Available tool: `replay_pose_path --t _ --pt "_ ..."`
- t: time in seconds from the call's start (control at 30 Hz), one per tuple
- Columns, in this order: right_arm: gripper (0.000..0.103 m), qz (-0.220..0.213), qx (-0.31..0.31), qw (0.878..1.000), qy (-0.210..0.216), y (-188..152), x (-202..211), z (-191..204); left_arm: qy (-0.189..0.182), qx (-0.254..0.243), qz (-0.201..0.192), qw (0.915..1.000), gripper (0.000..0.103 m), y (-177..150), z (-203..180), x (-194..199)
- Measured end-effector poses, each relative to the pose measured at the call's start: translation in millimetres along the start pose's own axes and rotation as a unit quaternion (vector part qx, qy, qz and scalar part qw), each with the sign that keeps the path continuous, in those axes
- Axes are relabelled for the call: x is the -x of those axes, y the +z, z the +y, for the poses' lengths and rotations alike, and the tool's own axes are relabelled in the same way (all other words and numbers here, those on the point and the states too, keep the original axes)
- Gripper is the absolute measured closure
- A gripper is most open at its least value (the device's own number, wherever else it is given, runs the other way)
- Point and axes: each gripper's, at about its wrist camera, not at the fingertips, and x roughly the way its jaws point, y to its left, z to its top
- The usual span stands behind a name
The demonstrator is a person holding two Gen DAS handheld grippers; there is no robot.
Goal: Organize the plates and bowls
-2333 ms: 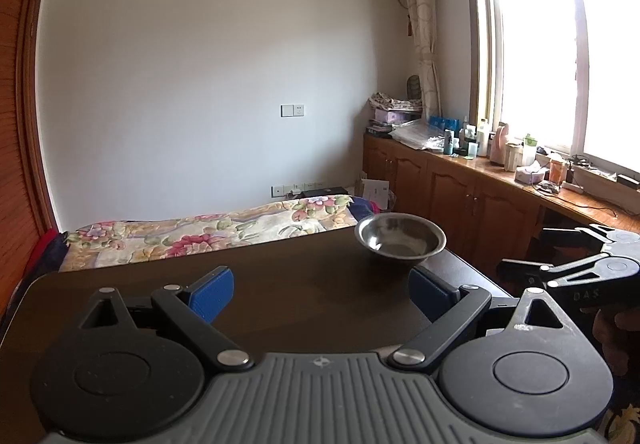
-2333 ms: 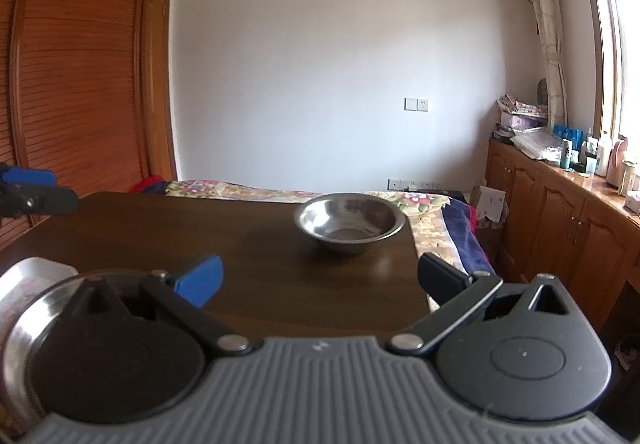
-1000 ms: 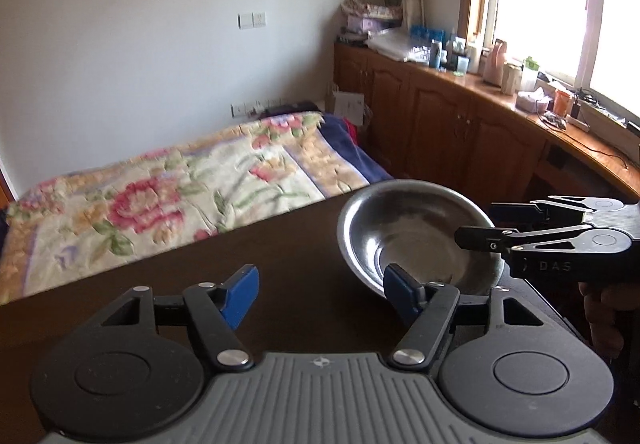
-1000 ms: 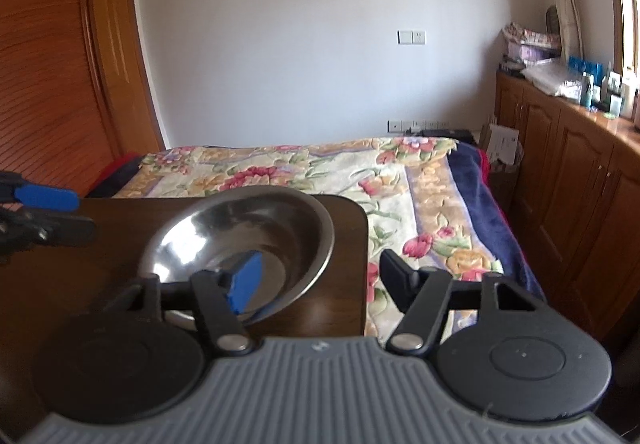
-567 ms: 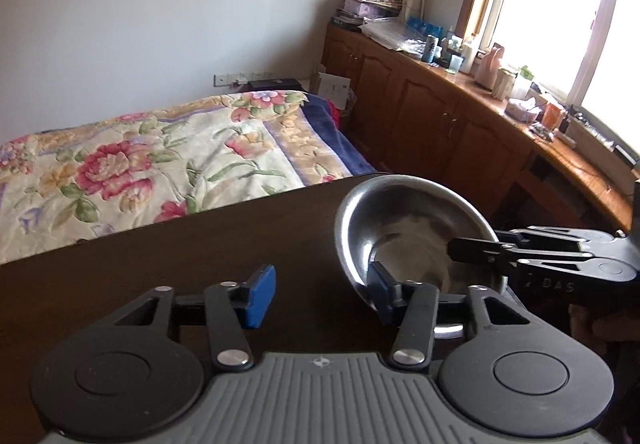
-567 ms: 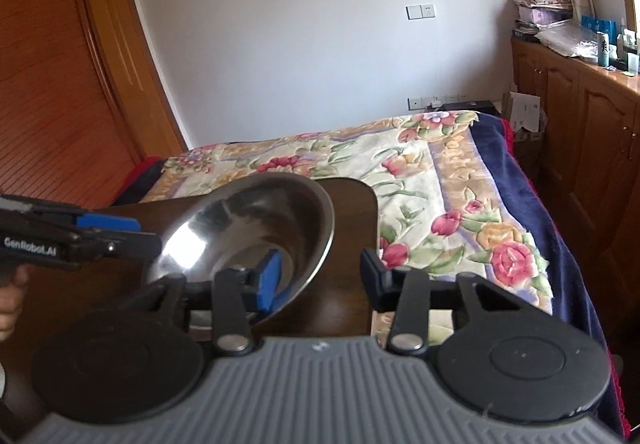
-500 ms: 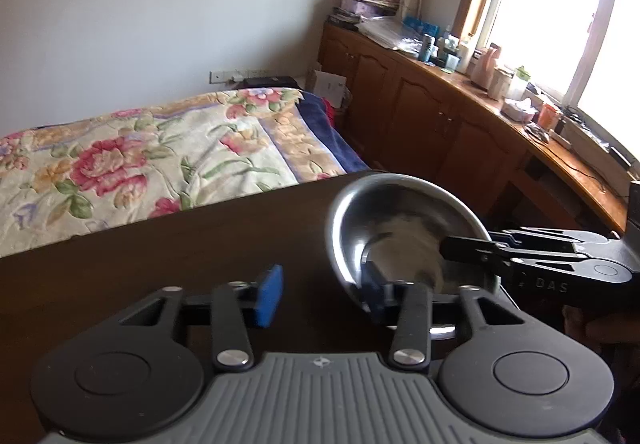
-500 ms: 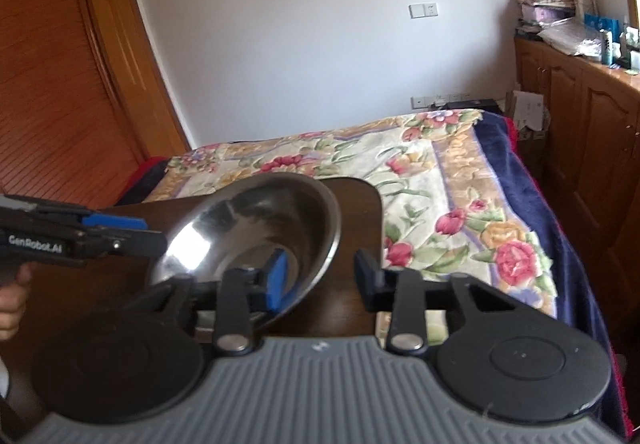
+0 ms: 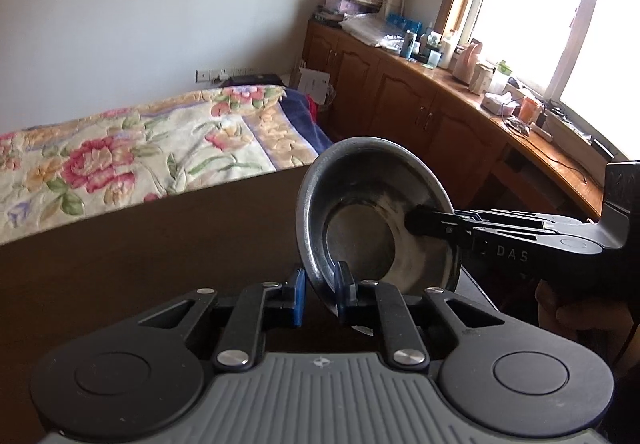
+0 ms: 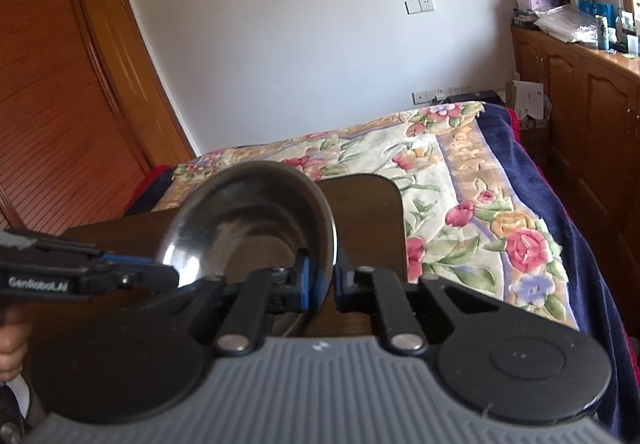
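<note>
Both of your claws are pinched on the same steel bowl [image 9: 372, 228]: your left gripper [image 9: 320, 294] has its blue pads narrowed onto the near rim, one pad outside the wall and one inside, and your right gripper [image 10: 320, 282] clamps the opposite rim the same way. Seen from the left wrist, the right tool reaches in from the side with its tip lying over the rim and into the basin; seen from the right wrist, the left tool comes in level from the left edge. Held like this, the bowl is tipped steeply, its mouth turned toward the left camera, apparently lifted off the dark wooden table [image 9: 140, 244] near its far right corner, though you cannot see under it. Judge it as light, rigid and slick: thin polished metal gives the pads little bite, so it could swivel or slip if you loosen one side. Grip well down the wall, not the lip alone. Your hands sit low, roughly level, facing each other. Beyond the table lies the floral bedspread [image 10: 460, 179].
</note>
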Motion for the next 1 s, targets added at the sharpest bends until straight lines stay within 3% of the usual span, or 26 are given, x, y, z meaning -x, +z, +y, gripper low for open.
replay_pose_path --t 0.43,1.0 --pt "0.090 -0.040 0.017 0.999 0.006 13.5 31.5 26.5 0.010 -0.024 -0.049 0.9985 0.060 -2.3 -6.8 55.8" --pt "0.090 -0.069 0.043 0.997 0.016 6.9 74.6 66.3 0.009 -0.036 -0.086 0.9956 0.060 -31.3 -11.5 126.6"
